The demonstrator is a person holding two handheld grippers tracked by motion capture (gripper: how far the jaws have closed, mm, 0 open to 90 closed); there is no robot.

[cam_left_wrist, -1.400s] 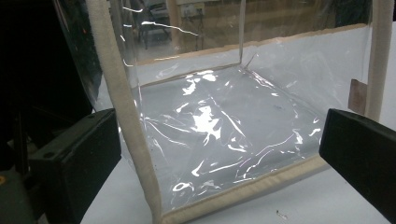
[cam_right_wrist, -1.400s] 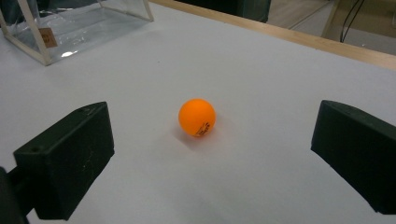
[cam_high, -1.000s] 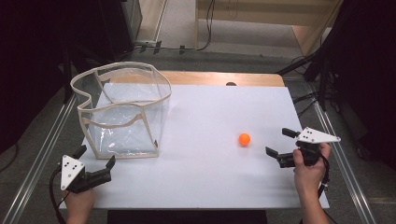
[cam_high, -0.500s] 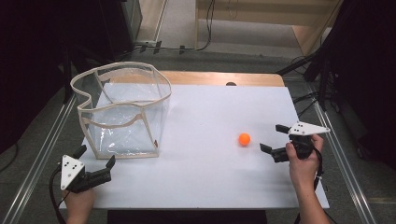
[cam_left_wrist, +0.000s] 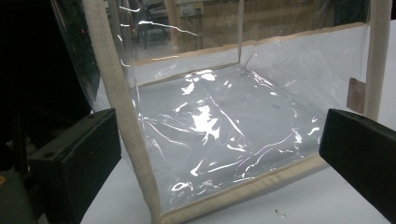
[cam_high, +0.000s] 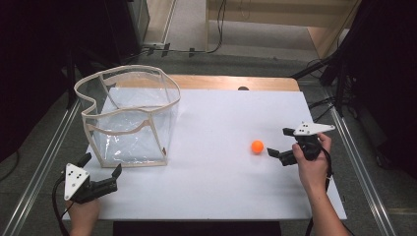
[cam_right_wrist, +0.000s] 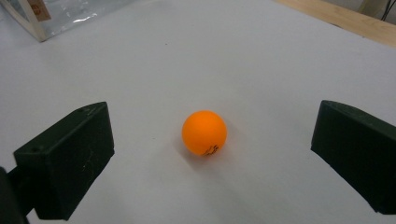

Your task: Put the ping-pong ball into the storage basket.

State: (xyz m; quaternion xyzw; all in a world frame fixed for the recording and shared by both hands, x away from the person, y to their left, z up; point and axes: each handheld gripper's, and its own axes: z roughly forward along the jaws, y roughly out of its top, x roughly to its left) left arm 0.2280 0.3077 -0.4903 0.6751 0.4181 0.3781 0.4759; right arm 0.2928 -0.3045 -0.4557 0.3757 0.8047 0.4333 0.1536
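Orange and round, the ball (cam_high: 257,146) lies on the white bench (cam_high: 221,196), right of centre, well apart from the clear plastic bin (cam_high: 129,118) that stands at the far left. The right hand-held gripper (cam_high: 279,143) is just to the right of the ball, pointing left at it, its jaws spread wide with nothing between them. In the right gripper view the ball (cam_right_wrist: 204,132) sits on the bench a little ahead of the two black jaws, roughly centred between them and touching neither; dark print shows low on its near side. The left hand-held gripper (cam_high: 101,169) is at the near left corner of the bench, its jaws also spread and empty, pointing at the near side of the bin. In the left gripper view the bin (cam_left_wrist: 219,121) with its cream fabric edging stands close ahead of the jaws.
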